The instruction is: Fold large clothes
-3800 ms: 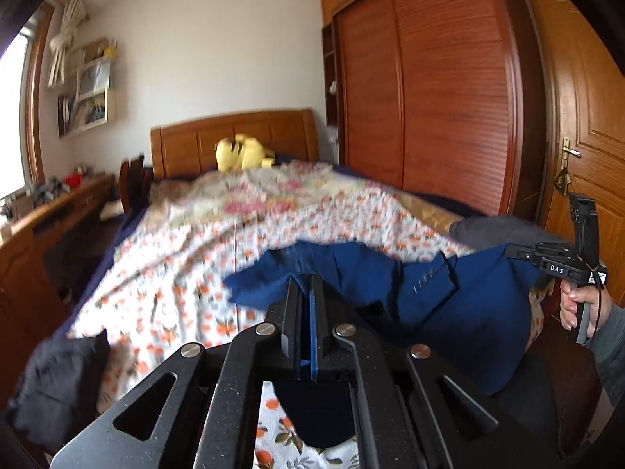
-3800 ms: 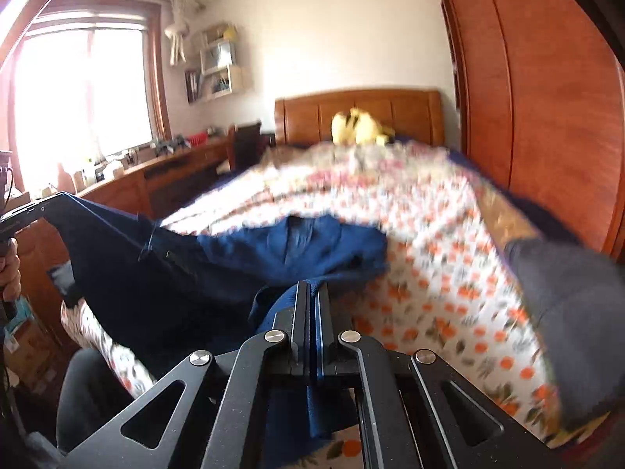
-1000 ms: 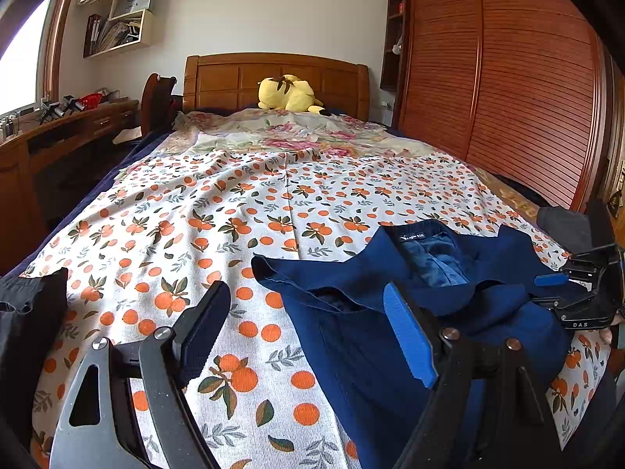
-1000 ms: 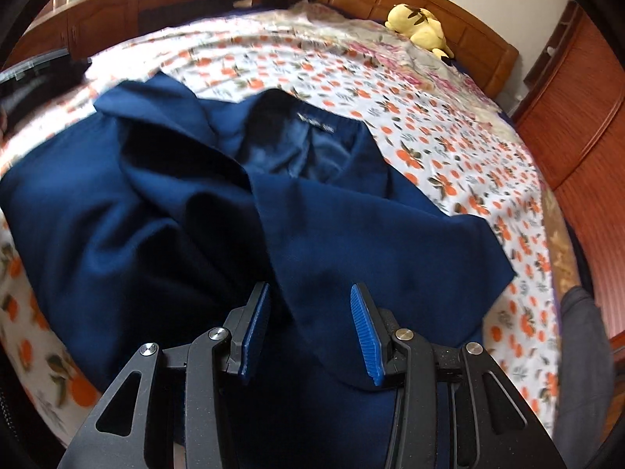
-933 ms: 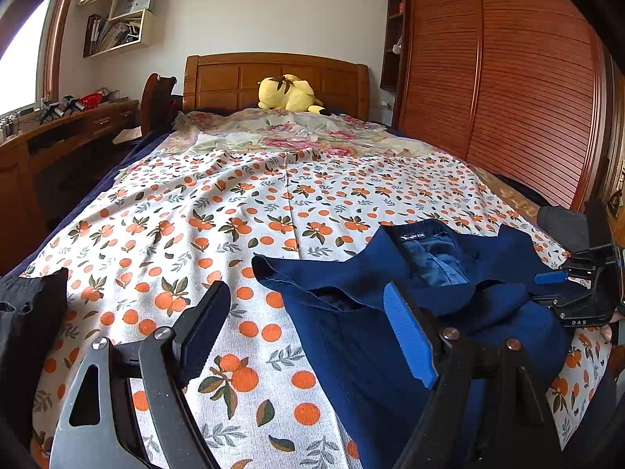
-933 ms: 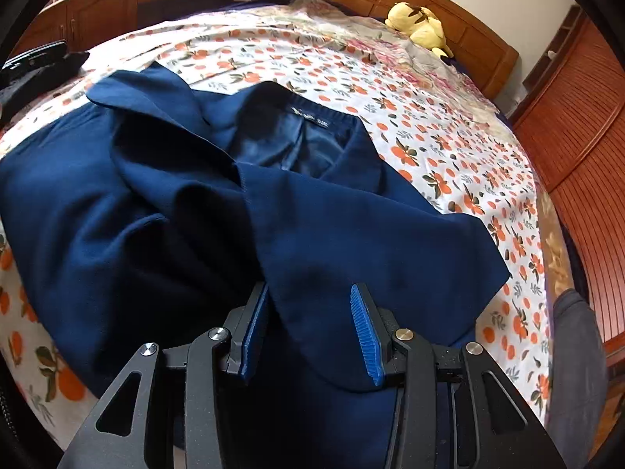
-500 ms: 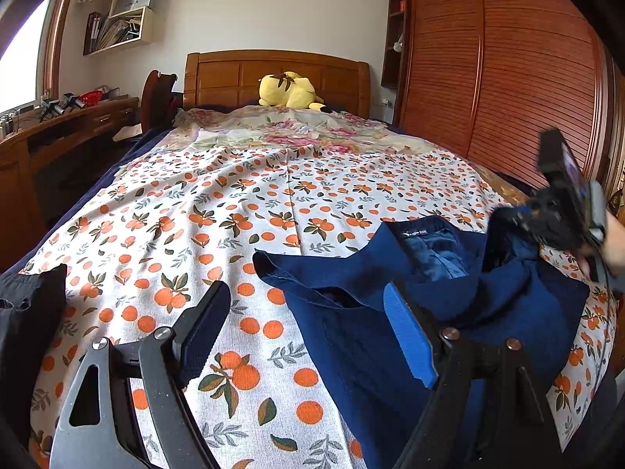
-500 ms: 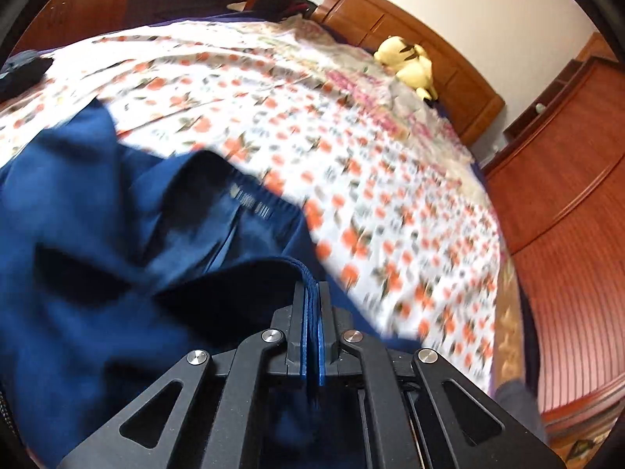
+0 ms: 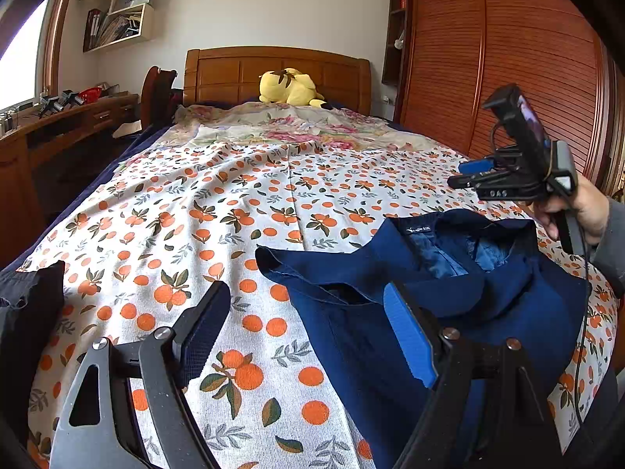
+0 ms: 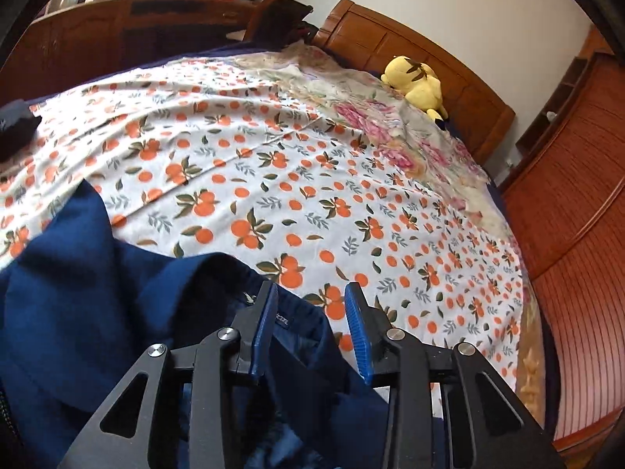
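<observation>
A navy blue jacket point(image 9: 449, 293) lies rumpled at the near end of the bed, collar and label facing up; it also shows in the right wrist view point(image 10: 97, 312). My left gripper point(image 9: 304, 332) is open and empty, low over the sheet at the jacket's left edge. My right gripper point(image 10: 310, 324) is open and empty, held above the jacket's collar; in the left wrist view it point(image 9: 468, 176) hovers in the air above the jacket's right side.
The bed carries an orange-print sheet point(image 9: 234, 203) and a floral quilt point(image 9: 293, 129) toward the wooden headboard point(image 9: 273, 70). A yellow plush toy point(image 9: 291, 86) lies by the headboard. Dark clothing point(image 9: 23, 305) lies at the bed's left edge. A wardrobe point(image 9: 508, 70) stands right, a desk point(image 9: 58, 117) left.
My right gripper was shut on the jacket's right front half a second ago; it has let go, opened and risen above the collar. The jacket's right side has settled. The left gripper stays open.
</observation>
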`<state>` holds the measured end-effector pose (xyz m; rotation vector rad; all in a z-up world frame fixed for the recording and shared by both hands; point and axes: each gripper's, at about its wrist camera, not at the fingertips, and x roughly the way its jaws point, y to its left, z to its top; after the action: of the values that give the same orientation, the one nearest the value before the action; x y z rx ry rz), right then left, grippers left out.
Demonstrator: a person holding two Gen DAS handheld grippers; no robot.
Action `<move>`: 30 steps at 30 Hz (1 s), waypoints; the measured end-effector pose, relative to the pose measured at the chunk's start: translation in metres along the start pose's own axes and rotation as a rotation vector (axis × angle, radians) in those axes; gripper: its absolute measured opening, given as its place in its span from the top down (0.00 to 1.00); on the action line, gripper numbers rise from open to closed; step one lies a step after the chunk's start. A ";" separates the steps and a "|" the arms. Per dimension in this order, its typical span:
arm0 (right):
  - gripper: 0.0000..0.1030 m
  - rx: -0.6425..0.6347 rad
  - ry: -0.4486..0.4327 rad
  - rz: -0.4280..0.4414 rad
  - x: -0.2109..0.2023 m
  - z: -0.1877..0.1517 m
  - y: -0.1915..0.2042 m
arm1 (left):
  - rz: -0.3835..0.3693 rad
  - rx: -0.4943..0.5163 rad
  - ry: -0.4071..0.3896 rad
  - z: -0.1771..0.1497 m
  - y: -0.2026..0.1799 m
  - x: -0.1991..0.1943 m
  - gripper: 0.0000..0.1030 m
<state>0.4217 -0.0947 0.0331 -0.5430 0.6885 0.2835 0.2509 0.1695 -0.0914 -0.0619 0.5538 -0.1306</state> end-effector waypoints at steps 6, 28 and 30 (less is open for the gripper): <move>0.63 -0.005 -0.012 0.071 -0.025 -0.014 0.017 | 0.002 -0.002 -0.001 -0.001 0.001 0.001 0.21; 0.63 0.050 0.205 -0.305 0.019 -0.063 -0.084 | 0.003 0.014 0.008 -0.004 0.001 0.002 0.21; 0.63 0.104 0.144 -0.317 0.009 -0.049 -0.091 | 0.005 0.012 0.010 -0.004 0.002 0.004 0.21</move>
<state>0.4404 -0.1964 0.0300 -0.5675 0.7403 -0.0885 0.2521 0.1705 -0.0974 -0.0481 0.5636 -0.1295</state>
